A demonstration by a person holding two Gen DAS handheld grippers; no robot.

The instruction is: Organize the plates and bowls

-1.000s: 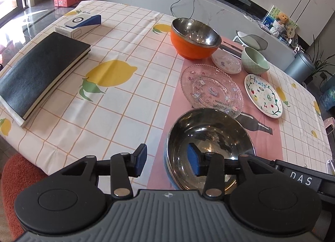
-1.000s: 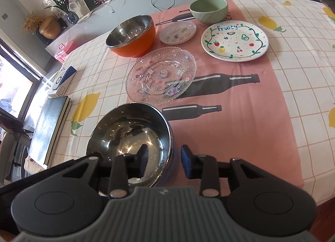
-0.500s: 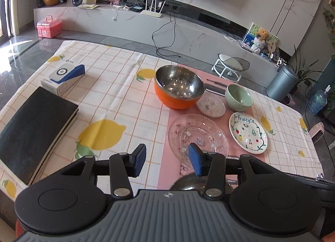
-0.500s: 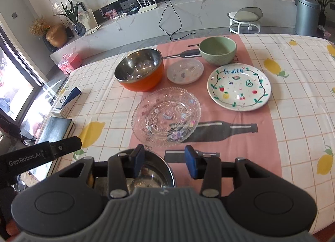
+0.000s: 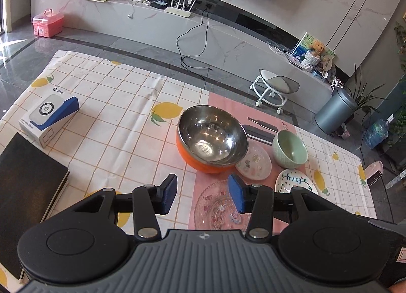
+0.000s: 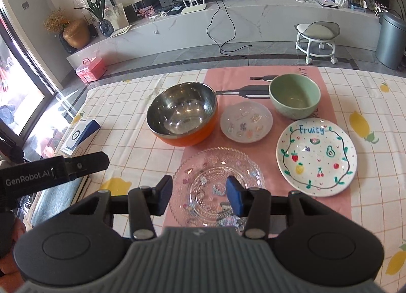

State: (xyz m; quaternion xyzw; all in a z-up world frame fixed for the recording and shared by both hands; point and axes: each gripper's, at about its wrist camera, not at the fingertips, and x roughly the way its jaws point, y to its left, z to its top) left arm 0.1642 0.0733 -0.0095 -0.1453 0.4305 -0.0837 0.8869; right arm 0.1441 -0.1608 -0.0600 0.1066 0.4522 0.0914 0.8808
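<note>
Marble walls and a long low console (image 6: 228, 21) frame my view, with a lemon-print table (image 5: 114, 125) filling the foreground and a pink runner (image 6: 337, 199) laid down its middle. On the cloth to the left I see a black book (image 5: 28, 179) and a white-and-blue box (image 5: 48, 115). Biggest of the dishes is the orange bowl (image 6: 182, 118), steel-lined, standing on the runner's left edge. Just in front of it lies the glass plate (image 6: 218, 186), and to the right of that the "Fruity" plate (image 6: 317, 156), apart from it. Behind that plate stands the green bowl (image 6: 294, 95), upright, and between the two bowls lies the small saucer (image 6: 246, 122), close against the orange bowl. My left gripper (image 5: 201, 196) hangs above the near end of the table, fingers about half apart, holding nothing. My right gripper (image 6: 199, 196) hovers over the glass plate, its jaws opening, with nothing between them. The left tool's arm (image 6: 53, 168) juts into the right camera's view.
</note>
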